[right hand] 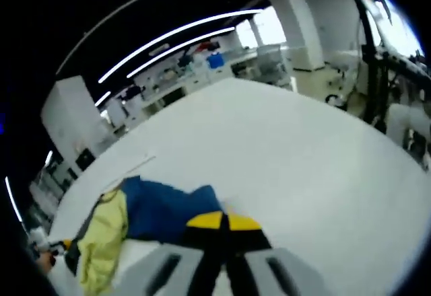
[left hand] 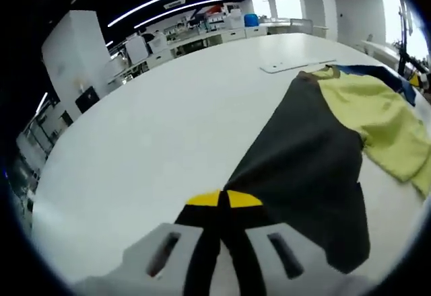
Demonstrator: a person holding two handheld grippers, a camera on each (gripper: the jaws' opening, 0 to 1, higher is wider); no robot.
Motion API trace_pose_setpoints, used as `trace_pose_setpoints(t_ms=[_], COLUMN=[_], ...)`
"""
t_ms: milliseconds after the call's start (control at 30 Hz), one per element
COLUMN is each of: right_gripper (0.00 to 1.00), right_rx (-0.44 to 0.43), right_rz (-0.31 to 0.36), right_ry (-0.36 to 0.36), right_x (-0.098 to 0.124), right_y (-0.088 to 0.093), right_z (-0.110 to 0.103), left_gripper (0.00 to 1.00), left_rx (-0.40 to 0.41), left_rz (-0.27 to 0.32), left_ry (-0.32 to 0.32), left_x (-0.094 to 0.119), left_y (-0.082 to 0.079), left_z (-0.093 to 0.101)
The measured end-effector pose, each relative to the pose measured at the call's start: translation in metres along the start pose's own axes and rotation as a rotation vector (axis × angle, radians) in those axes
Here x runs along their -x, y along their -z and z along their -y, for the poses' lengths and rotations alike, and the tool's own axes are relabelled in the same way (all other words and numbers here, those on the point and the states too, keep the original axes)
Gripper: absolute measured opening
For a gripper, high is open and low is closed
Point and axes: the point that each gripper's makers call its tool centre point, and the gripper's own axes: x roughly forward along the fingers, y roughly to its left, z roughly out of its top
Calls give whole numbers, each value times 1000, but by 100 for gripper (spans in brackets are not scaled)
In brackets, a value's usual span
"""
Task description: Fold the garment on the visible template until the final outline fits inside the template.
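Observation:
The garment lies on a white table [left hand: 168,141], with a black part [left hand: 303,161], a yellow-green part [left hand: 377,118] and a blue part [left hand: 377,72]. My left gripper [left hand: 223,198] is shut, its yellow tips meeting on a corner of the black cloth, which tapers up to them. In the right gripper view the blue part [right hand: 161,208] and the yellow-green part [right hand: 104,242] lie bunched at the lower left. My right gripper [right hand: 223,220] is shut at the blue cloth's edge. A thin white flat sheet [left hand: 296,66] lies on the table beyond the garment.
Broad bare white tabletop [right hand: 289,155] spreads around the garment. Benches, shelves and white pillars [left hand: 74,47] stand far behind the table. A small yellow and orange object [right hand: 60,245] shows at the garment's far end, too small to identify.

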Motion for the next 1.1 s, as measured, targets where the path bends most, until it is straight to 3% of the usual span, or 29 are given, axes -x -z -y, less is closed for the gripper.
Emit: trace_pose_setpoints(t_ms=[400, 567, 667, 733, 867, 967, 1100], right_gripper=[0, 0, 0, 0, 17, 23, 43], right_rx=[46, 117, 228, 246, 341, 406, 470], right_rz=[-8, -49, -55, -61, -76, -106, -145], right_ry=[40, 42, 53, 44, -9, -91, -121], right_x=[-7, -11, -11, -8, -3, 0, 4], right_y=[-2, 9, 8, 11, 10, 15, 23], right_z=[13, 16, 19, 11, -1, -17, -28], left_gripper=[0, 0, 0, 0, 4, 16, 30], left_rx=[-148, -146, -101, -71, -5, 30, 43], left_rz=[-30, -28, -3, 12, 17, 62, 95], left_ry=[-9, -7, -16, -18, -20, 6, 51], left_x=[-11, -11, -7, -1, 4, 14, 29], left_y=[-6, -6, -7, -9, -5, -12, -19], left_z=[-17, -14, -16, -14, -16, -12, 4])
